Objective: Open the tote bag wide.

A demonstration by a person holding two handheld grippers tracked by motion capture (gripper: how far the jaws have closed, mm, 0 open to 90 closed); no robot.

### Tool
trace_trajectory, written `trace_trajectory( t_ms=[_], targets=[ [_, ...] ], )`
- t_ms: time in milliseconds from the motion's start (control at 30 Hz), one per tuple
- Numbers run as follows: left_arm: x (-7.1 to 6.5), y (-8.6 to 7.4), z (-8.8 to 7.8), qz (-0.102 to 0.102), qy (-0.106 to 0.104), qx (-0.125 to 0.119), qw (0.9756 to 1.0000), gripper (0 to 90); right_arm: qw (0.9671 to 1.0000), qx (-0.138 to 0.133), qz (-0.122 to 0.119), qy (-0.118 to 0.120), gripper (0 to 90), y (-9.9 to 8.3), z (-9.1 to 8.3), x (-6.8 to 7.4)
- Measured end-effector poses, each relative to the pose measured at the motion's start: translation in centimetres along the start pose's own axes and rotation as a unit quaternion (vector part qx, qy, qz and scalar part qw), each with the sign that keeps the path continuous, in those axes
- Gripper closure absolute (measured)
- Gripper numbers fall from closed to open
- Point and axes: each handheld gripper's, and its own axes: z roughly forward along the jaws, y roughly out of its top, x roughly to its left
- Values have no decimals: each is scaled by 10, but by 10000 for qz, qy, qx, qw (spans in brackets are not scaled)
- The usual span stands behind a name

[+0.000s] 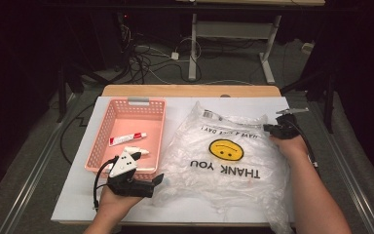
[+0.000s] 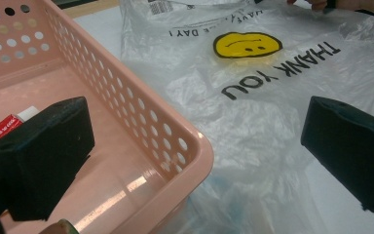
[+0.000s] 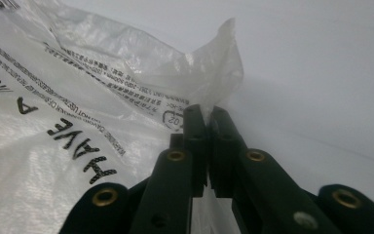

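A clear plastic bag (image 1: 226, 161) is lying spread over the right half of the table (image 1: 78, 195), reaching from near the far edge down to the near edge. A yellow smiley (image 1: 226, 149) and the words "THANK YOU" are facing up on it, reading upside down from the person's side.

The right gripper (image 1: 283, 126) is sitting at the bag's far right corner, close to the table's right edge. In the right gripper view its jaws are pressed together, and a fold of the bag's corner (image 3: 209, 83) is rising right at their tips; film is showing between the arms lower down, so the right gripper (image 3: 207, 114) is pinching the bag's edge there. The person's right forearm (image 1: 311, 195) is lying across the bag's right side.

The left gripper (image 1: 151, 185) is resting near the table's near edge, just at the bag's left edge and beside the near right corner of a pink basket (image 1: 102, 141). Its jaws are standing wide apart with nothing between the pads: in the left gripper view one jaw is hanging over the basket's corner (image 2: 175, 146), the other over the bag (image 2: 253, 122).

The basket is occupying the left half of the table, touching the bag along its right wall. Inside it a red and white tube (image 1: 127, 139) is lying flat, with a small white item (image 1: 137, 151) just nearer, partly hidden by the left gripper's grey plate.
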Motion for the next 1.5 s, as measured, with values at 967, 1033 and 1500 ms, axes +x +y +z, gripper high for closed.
trace_trajectory(
  t_ms=[967,1033,1500],
  targets=[
    [-3,2,3,26,-152,-38,9999,0,9837,-1130,809,-1142,449,-47,-122,-62],
    [-3,1,3,7,-157,-34,9999,0,9856,-1166,610,-1065,435,-50,-135,-49],
    [-9,-1,3,33,-163,-9,9999,0,9939,-1013,332,-289,422,-141,-186,54]
  ],
)
